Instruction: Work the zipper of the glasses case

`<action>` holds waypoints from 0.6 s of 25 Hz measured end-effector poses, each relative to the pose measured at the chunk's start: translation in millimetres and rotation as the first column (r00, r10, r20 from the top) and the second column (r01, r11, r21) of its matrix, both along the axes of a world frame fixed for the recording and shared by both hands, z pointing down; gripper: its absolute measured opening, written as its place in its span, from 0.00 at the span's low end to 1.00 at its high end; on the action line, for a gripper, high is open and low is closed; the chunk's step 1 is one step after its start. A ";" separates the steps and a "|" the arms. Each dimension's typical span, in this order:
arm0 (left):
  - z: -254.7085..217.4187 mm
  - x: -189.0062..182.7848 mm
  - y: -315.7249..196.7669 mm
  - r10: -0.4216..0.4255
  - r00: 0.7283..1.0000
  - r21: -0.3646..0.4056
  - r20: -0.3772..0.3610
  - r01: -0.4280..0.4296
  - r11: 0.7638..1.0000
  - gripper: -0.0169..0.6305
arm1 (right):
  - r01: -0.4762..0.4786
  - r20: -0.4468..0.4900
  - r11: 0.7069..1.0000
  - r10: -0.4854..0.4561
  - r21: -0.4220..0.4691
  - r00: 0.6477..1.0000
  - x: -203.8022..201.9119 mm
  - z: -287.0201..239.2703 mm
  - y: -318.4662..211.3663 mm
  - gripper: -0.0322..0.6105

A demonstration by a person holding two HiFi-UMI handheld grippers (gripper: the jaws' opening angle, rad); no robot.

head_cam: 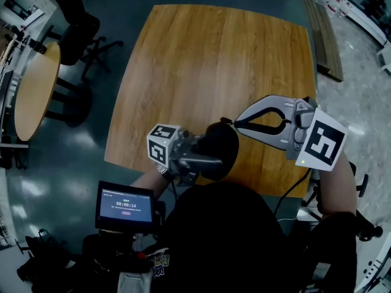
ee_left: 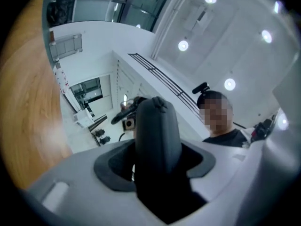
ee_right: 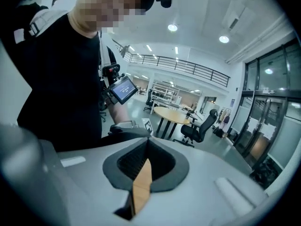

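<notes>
The black glasses case (head_cam: 221, 151) is held in front of the person's body, above the near edge of the wooden table (head_cam: 214, 60). My left gripper (head_cam: 198, 156) comes in from the left and is shut on the case across its width. In the left gripper view the case (ee_left: 157, 135) stands upright between the jaws and fills the gap. My right gripper (head_cam: 232, 124) reaches in from the right, its jaws shut, with its tips at the case's upper edge. In the right gripper view its tips (ee_right: 146, 140) meet just before the dark case (ee_right: 120, 135). Whether they pinch the zipper pull is hidden.
A round table (head_cam: 33, 84) and a black office chair (head_cam: 76, 23) stand on the floor to the left. A small screen (head_cam: 125, 206) hangs at the person's chest. A wooden bench (head_cam: 324, 35) lies beyond the table's far right corner.
</notes>
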State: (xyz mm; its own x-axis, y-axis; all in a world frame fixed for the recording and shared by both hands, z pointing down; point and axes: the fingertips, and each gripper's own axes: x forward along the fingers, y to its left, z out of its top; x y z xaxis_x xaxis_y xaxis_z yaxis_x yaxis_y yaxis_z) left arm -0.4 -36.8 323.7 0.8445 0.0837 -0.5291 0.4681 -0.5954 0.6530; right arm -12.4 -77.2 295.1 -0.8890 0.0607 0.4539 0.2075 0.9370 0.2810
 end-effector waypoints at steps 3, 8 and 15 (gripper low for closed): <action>1.9 -3.3 -10.3 -0.081 0.997 -0.023 -0.019 0.081 0.996 0.43 | -0.077 0.056 0.997 0.078 -0.018 0.995 5.9 6.8 -3.6 0.06; 0.7 -0.6 -19.8 -0.175 0.983 -0.066 -0.058 0.171 0.983 0.43 | -0.222 0.173 0.972 0.233 -0.079 0.957 12.7 10.9 -6.0 0.06; 3.1 6.1 -11.6 -0.145 0.988 -0.098 -0.054 0.139 0.985 0.43 | -0.318 0.244 0.934 0.350 -0.160 0.905 29.0 16.2 3.6 0.05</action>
State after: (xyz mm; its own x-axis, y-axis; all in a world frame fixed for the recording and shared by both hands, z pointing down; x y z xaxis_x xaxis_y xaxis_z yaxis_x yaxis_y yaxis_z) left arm 5.7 -48.3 326.8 0.8103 -0.0871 -0.5795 0.4234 -0.5967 0.6817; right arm 16.6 -73.6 311.3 -0.9523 -0.2236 0.2077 -0.1903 0.9671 0.1690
